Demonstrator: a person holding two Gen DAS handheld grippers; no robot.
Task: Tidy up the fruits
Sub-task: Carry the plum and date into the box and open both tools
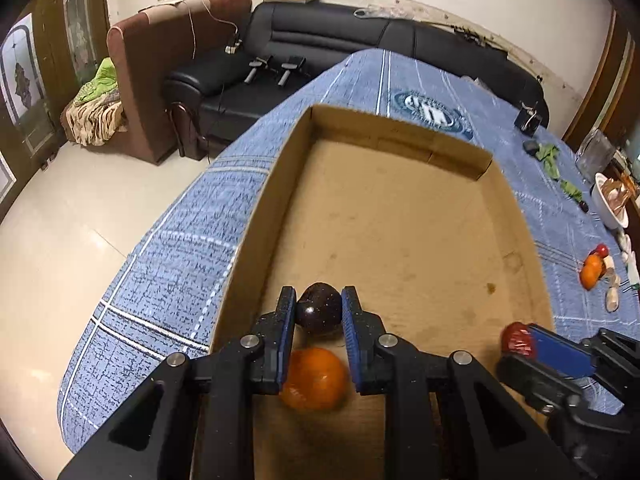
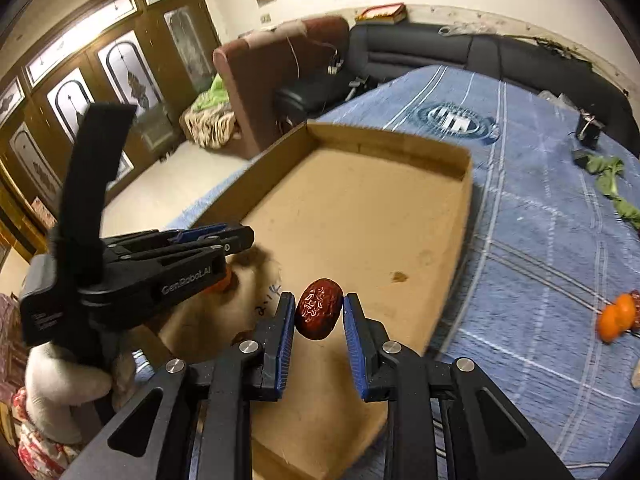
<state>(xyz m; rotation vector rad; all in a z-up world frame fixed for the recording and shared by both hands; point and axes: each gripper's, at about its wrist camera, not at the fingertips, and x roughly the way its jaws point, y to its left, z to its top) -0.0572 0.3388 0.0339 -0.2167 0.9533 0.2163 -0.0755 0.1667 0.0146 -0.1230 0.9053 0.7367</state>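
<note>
Fruits are split between the cardboard tray and the blue checked cloth beneath it. The left gripper is clamped narrow on a dark round fruit, likely a plum or passion fruit, held over the tray's near end. Directly under it, an orange lies on the tray floor, partly hidden by the gripper's blue pads and blurred. The right gripper is closed narrow on a wrinkled red date, also over the near part of the tray. In the left wrist view this same date shows at the right edge of the tray as a red blur, half covered by the pad.

In the right wrist view the left gripper reaches in from the left; its held fruit is hidden, and only a sliver of orange peeks out below its body. A gloved hand grips its handle, cut off at the frame edge.

Far right on the cloth, well apart from the tray, sit more oranges with something red beside them, too smeared to tell. Green leafy scraps lie farther back. A black sofa runs along the far wall.
</note>
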